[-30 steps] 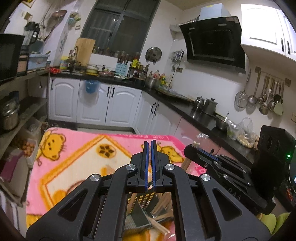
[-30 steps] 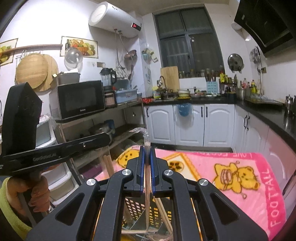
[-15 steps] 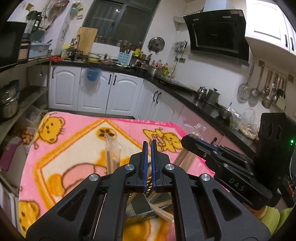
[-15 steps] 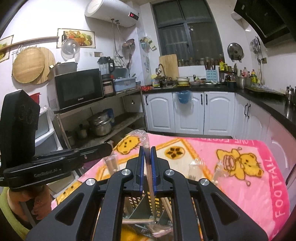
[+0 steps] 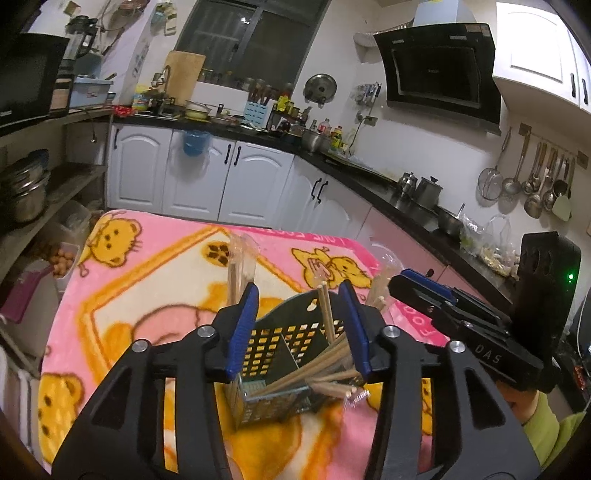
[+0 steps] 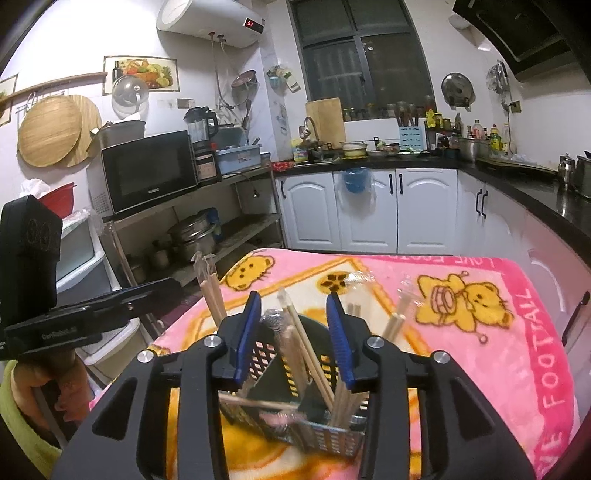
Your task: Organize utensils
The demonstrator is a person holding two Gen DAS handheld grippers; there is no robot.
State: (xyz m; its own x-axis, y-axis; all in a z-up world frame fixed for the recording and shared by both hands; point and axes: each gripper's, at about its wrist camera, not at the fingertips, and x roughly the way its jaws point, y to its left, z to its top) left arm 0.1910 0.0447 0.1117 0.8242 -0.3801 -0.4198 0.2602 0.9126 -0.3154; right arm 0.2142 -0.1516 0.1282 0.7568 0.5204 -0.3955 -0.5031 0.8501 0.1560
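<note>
Both sets of jaws have just been opened; nothing is gripped by the left gripper (image 5: pixel 301 325) or right gripper (image 6: pixel 293 334). Directly below and ahead, chopsticks (image 6: pixel 306 350) are seen standing, tilted, in the holder (image 5: pixel 277 373) on the blanket (image 5: pixel 155 266), both grippers equally near.

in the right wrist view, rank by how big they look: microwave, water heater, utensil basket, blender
1. microwave
2. water heater, close behind
3. blender
The utensil basket sits nearest the camera, partly hidden by the open right gripper, so I won't rank it.
</note>
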